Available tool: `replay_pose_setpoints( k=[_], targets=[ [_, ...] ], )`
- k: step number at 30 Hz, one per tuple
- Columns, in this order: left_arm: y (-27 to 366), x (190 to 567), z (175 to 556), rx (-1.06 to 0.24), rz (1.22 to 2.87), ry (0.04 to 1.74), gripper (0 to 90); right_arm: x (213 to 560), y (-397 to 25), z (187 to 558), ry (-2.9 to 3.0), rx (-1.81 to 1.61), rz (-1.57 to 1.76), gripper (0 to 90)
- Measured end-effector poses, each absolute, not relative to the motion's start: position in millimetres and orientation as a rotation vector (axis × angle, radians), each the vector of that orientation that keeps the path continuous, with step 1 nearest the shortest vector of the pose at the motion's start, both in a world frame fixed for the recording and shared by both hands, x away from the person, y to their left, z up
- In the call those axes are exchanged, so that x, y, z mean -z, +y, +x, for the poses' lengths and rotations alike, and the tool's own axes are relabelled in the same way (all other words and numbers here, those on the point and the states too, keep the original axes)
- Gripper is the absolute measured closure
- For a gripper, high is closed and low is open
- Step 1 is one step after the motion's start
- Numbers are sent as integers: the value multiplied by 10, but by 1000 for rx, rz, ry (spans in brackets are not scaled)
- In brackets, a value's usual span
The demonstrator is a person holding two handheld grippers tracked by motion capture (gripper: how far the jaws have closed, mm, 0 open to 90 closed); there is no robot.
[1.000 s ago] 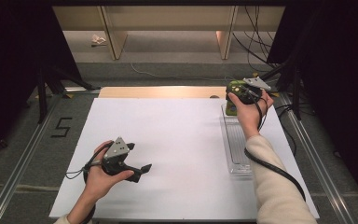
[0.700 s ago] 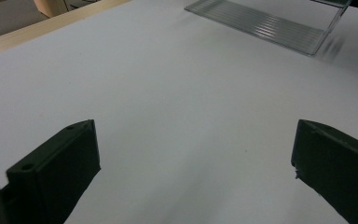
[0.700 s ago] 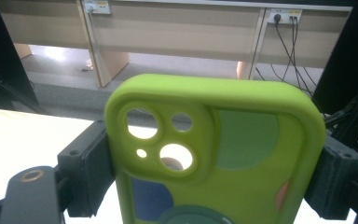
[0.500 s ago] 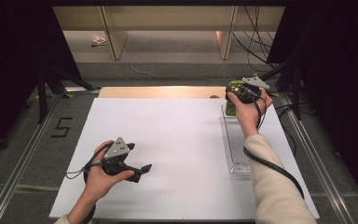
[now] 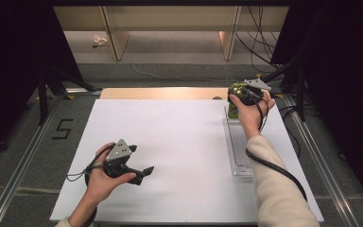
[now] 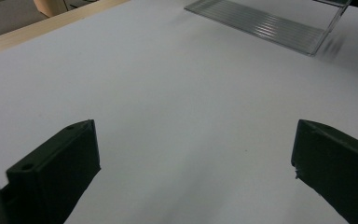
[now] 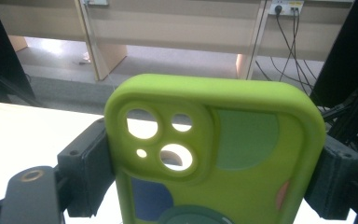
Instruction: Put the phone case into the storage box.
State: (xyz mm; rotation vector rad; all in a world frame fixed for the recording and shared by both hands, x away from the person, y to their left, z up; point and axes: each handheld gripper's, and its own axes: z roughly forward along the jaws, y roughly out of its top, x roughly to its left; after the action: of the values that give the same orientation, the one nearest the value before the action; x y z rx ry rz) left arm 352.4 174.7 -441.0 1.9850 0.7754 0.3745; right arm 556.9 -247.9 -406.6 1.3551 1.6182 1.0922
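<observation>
A lime-green phone case [image 7: 214, 158] with camera cut-outs and coloured patches stands upright between the jaws of my right gripper [image 7: 212, 175], which is shut on its two sides. From the high view, that right gripper [image 5: 240, 94] hovers at the far right of the white board, over the far end of a clear plastic tray [image 5: 238, 146], with the green phone case [image 5: 234, 109] below the hand. My left gripper [image 5: 142, 174] rests low at the near left of the board, its jaws wide open with nothing between them. The left gripper [image 6: 196, 154] looks across bare white board.
The white board [image 5: 179, 142] lies on a wooden table whose far edge [image 5: 160, 93] shows. The clear ribbed tray [image 6: 265, 23] sits along the right side. Metal rails, black stands and cables flank the table; shelving stands behind.
The right hand and its gripper shifted slightly with the phone case at the far end of the tray. The left gripper stayed still.
</observation>
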Motion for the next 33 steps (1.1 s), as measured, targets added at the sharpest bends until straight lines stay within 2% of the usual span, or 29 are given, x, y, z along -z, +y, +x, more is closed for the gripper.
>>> replay_pose_setpoints(
  k=[33],
  targets=[
    [1741,4421,3528,-371,1988,773,6,4226,-2457,5637,1637,-1069,1385,175]
  ],
)
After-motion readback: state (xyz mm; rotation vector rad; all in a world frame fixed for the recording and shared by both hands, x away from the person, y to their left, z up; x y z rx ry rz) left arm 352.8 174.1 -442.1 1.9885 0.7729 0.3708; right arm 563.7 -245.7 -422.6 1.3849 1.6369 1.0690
